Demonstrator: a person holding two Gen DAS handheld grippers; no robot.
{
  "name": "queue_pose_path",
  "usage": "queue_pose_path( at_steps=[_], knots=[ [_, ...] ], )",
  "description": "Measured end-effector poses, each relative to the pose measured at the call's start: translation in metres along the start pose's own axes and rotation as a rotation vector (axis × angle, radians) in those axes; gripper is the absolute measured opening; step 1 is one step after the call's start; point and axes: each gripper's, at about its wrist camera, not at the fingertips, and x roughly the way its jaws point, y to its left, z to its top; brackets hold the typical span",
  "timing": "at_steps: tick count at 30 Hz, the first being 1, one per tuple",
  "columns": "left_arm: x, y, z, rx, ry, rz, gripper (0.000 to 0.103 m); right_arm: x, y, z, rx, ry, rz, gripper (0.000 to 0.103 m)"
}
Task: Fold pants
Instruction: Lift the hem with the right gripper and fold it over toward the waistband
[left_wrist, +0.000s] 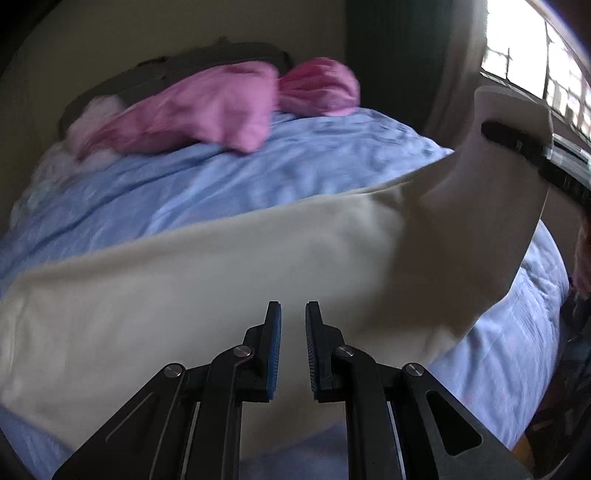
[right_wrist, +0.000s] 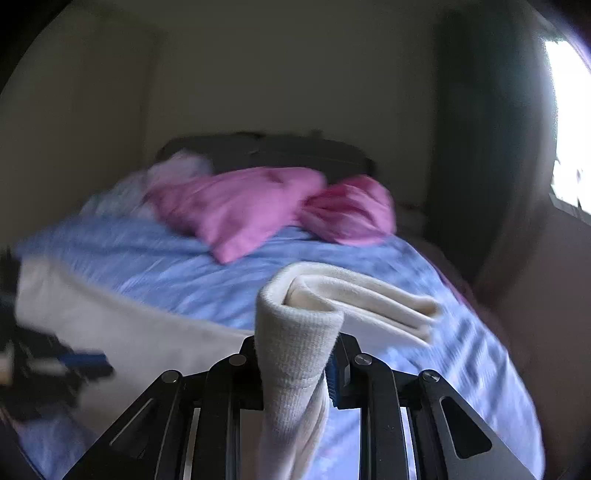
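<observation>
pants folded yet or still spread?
Spread, not yet folded: cream pants stretch across the blue bedcover, one end raised in the right gripper.

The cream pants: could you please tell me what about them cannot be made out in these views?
- Left wrist view: cream pants run off the left edge; the left tool covers their near edge.
- Right wrist view: motion blur smears the pants' left part; the right tool hides the clamped fold.

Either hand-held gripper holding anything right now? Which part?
Right hand-held gripper clamps the cream pants at a ribbed cuff end. Left hand-held gripper is shut, with nothing between its pads.
</observation>
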Motion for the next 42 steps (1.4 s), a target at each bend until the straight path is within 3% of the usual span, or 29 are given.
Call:
queue_pose_path(
  at_steps=[5,8,11,16,19,21,23,26,29,33,37,40,42],
  knots=[
    [-0.019,0.056,-0.031,-0.087,0.01,0.07,0.015,0.007,0.102,0.001,-0.254,0.047,0.067,0.024],
    [-0.024,0.084,-0.045,-0.201,0.008,0.036,0.015,0.017,0.153,-0.01,-0.368,0.101,0.105,0.024],
    [-0.026,0.097,-0.052,-0.246,-0.004,0.041,0.017,0.026,0.191,-0.023,-0.446,0.152,0.144,0.024],
    [-0.03,0.107,-0.059,-0.279,-0.005,0.055,0.037,0.04,0.232,-0.047,-0.55,0.25,0.185,0.025],
    [-0.037,0.112,-0.059,-0.291,-0.03,0.058,0.048,0.047,0.24,-0.056,-0.547,0.295,0.218,0.036],
    [-0.043,0.116,-0.06,-0.302,-0.049,0.079,0.053,0.043,0.246,-0.059,-0.558,0.29,0.255,0.063],
    [-0.05,0.124,-0.059,-0.321,-0.068,0.099,0.054,0.028,0.257,-0.058,-0.579,0.242,0.285,0.069],
    [-0.062,0.13,-0.057,-0.311,-0.098,0.116,0.054,-0.003,0.269,-0.047,-0.602,0.159,0.299,0.069],
    [-0.076,0.119,-0.051,-0.211,-0.142,0.093,0.059,-0.036,0.256,-0.031,-0.504,0.049,0.262,0.069],
    [-0.087,0.09,-0.035,-0.039,-0.183,-0.021,0.066,-0.068,0.194,-0.018,-0.228,-0.038,0.184,0.069],
    [-0.075,0.05,-0.01,0.129,-0.179,-0.157,0.067,-0.062,0.12,-0.023,0.078,0.017,0.17,0.069],
    [-0.054,0.02,0.004,0.237,-0.123,-0.246,0.067,-0.045,0.083,-0.036,0.258,0.094,0.233,0.069],
    [-0.042,0.003,0.009,0.288,-0.097,-0.265,0.067,-0.036,0.067,-0.046,0.35,0.11,0.255,0.069]
  ],
)
